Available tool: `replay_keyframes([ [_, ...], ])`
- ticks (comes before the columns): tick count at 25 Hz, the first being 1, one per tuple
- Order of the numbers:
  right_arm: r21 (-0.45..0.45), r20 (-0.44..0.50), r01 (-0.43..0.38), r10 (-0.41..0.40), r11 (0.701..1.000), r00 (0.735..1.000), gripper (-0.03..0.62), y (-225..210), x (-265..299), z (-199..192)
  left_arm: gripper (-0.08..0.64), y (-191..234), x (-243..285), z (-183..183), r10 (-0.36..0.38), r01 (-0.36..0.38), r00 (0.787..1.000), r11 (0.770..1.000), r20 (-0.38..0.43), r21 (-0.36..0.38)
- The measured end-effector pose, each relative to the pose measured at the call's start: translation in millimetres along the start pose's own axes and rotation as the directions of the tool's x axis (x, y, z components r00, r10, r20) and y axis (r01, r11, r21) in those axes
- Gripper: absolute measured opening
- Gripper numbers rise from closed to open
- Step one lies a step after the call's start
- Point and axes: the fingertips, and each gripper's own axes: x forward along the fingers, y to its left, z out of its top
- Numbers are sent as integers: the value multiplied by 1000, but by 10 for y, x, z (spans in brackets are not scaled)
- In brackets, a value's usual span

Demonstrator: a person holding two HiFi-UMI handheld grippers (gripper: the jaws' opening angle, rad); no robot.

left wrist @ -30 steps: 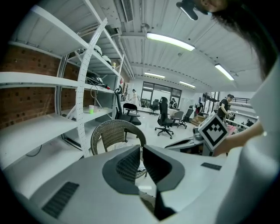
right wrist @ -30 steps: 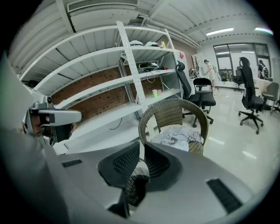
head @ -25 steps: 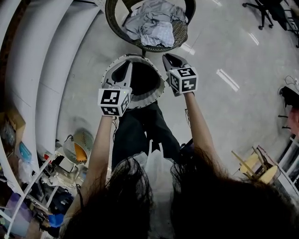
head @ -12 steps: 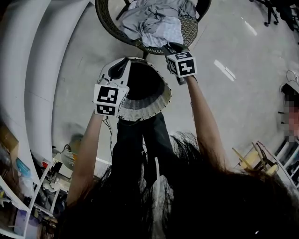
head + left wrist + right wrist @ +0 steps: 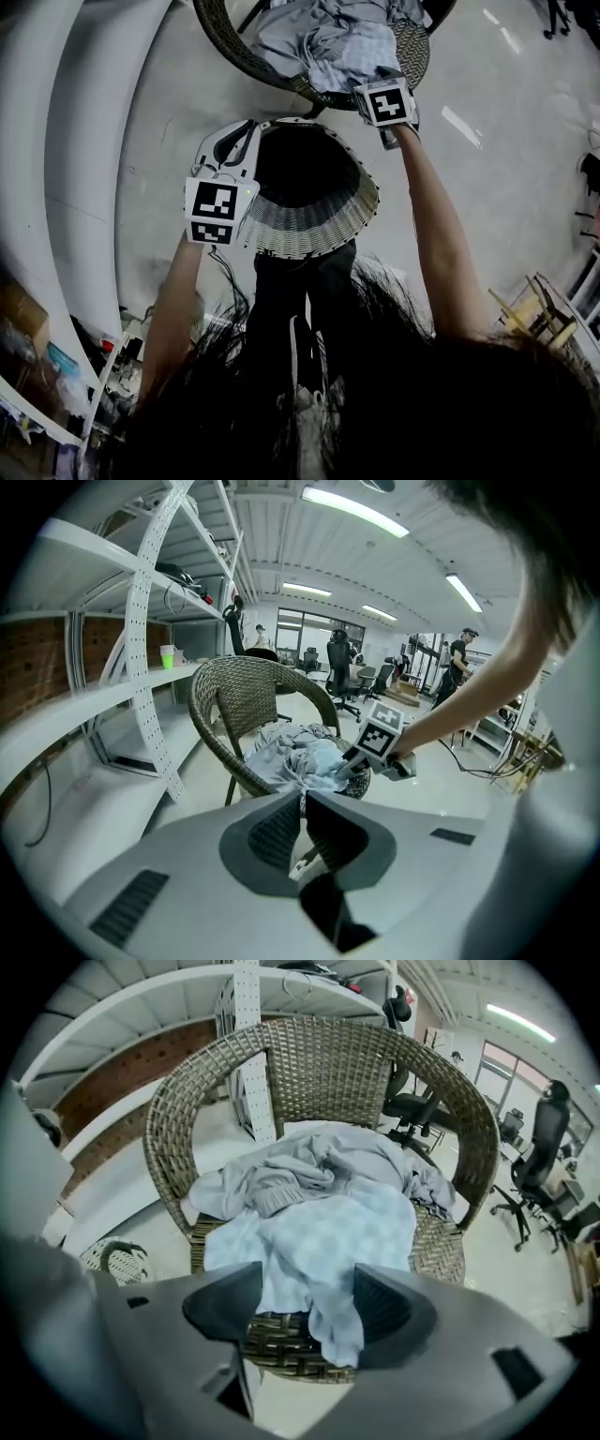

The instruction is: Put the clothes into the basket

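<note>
We find the clothes heaped on the seat of the wicker chair: a grey garment toward the chair's back and a pale blue checked cloth in front, with one corner drooping over the chair's front edge. None of them are in the basket yet. We reckon the first pick is only now being set up. The right gripper sits just at the chair's front edge, angled down at the pile. Its jaws have just been opening and now stand wide, with the drooping blue corner framed in the gap but not pinched — likely because that loose corner is the easiest thing to catch. The left gripper, in front of the chair and to its side, has its jaws pressed together, and nothing shows between them in its own view. In the head view it lies against the basket's rim, though we cannot tell how the basket is carried. The basket hangs just in front of the chair with its dark mouth tipped toward the seat — close, we judge, so each garment travels only a short way.
</note>
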Motion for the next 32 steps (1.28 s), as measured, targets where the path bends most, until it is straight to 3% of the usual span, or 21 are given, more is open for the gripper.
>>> replay_keyframes([
  [3,41,-43,67,-66,997,997,288,-95,192,-126,31,63,-61,-133,7,-7,1000,1000,2,-9],
  [7,92,-15,129,-129,987,992,282,-187,219,-99,31,136,-194,-337,22,-22,999,1000,-24,-8],
  [8,94,-27,142,-140,985,990,237,-212,194,-104,31,148,-229,-370,24,-25,999,1000,-30,-8],
  [9,87,-50,152,-148,985,988,95,-230,161,-118,31,157,-265,-390,27,-27,999,1000,-34,-11],
  [10,80,-75,148,-142,986,987,80,-229,122,-132,31,161,-302,-394,29,-30,999,999,-35,-18],
  [12,103,-102,101,-91,989,991,69,-194,20,-122,31,153,-373,-340,35,-36,999,999,-28,-38],
  [15,235,-45,21,-11,972,999,66,-196,-237,30,31,91,-484,-135,43,-43,999,997,5,-57],
  [18,361,51,-48,31,931,998,64,-292,-588,249,31,-11,-588,151,40,-37,998,998,51,-52],
  [22,481,205,-152,57,863,977,63,-447,-1167,665,31,-127,-769,548,37,-33,993,999,112,-40],
  [27,512,341,-227,46,828,939,61,-671,-1961,1172,31,-288,-1027,1016,55,-50,981,998,185,-36],
  [32,456,431,-273,58,847,901,61,-728,-2780,1534,31,-523,-1399,1314,76,-74,974,997,214,-18],
])
